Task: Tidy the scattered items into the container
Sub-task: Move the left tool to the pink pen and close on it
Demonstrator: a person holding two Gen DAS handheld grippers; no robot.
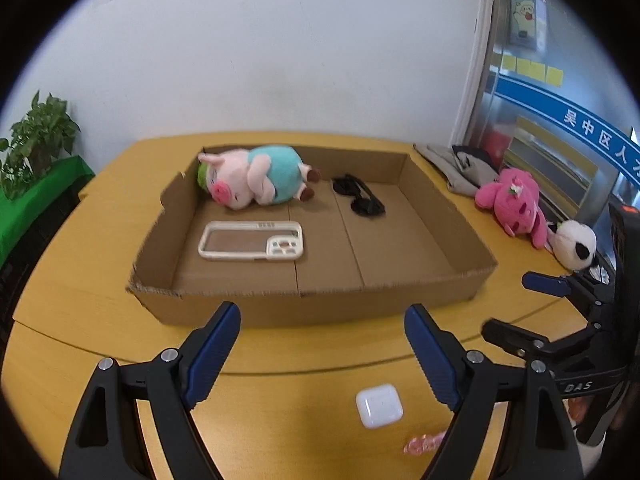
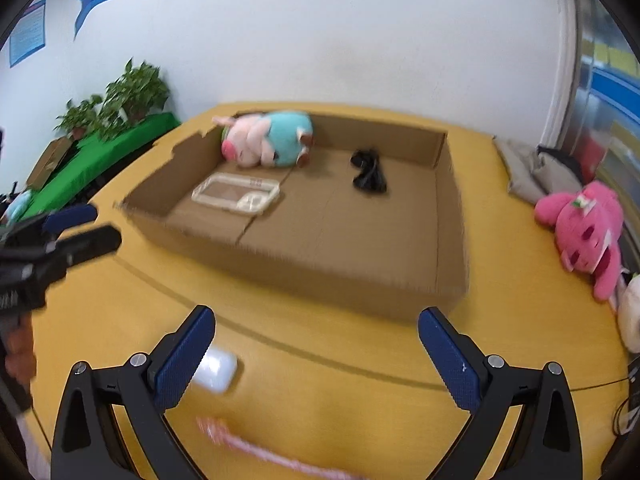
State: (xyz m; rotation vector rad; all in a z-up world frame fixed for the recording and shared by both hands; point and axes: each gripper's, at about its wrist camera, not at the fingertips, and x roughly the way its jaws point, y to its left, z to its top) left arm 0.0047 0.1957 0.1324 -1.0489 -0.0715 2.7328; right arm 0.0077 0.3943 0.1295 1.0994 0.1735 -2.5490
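In the left wrist view the left gripper (image 1: 322, 354) is hovering with jaws spread and empty; the white earbud case (image 1: 379, 405) is lying low in frame, between them, nearer the right-hand finger. Beyond, mid-frame, the cardboard box (image 1: 240, 308) is waiting. The right gripper (image 2: 316, 354), also gaping empty, is sitting right of the case.

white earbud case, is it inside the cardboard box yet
No, the white earbud case lies on the yellow table in front of the cardboard box.

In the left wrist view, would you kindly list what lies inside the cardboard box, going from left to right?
Inside the cardboard box: phone case → pig plush → sunglasses.
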